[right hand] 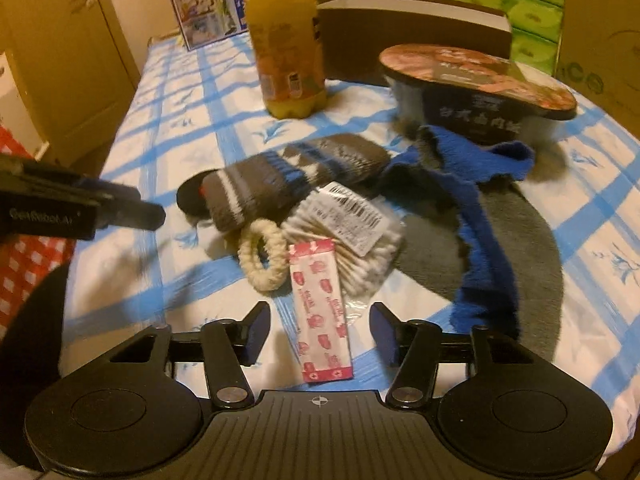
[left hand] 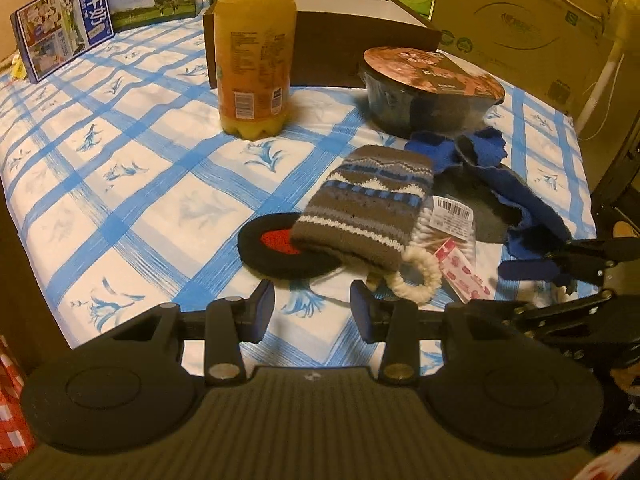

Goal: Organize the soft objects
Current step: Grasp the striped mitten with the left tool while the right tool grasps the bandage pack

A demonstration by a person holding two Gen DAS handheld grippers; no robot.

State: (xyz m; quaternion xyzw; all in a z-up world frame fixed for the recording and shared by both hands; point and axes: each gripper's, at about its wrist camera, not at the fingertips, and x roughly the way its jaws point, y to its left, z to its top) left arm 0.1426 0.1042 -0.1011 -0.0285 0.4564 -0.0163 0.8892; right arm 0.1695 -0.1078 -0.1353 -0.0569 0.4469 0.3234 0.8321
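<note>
- To my left, the checked tablecloth lies bare and open.
- Ahead, a knitted sock, cream hair tie and plaster strip crowd together.
- Behind them stand a juice bottle and noodle bowl.

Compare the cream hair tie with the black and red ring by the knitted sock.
The cream hair tie is pale, open through its middle and lies fully in view. The black ring is dark, has a red centre and sits partly under the knitted sock. Both are soft rings lying flat on the cloth.

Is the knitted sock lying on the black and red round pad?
Touching. The left wrist view shows the knitted sock overlapping the round pad, covering its right side.
</note>
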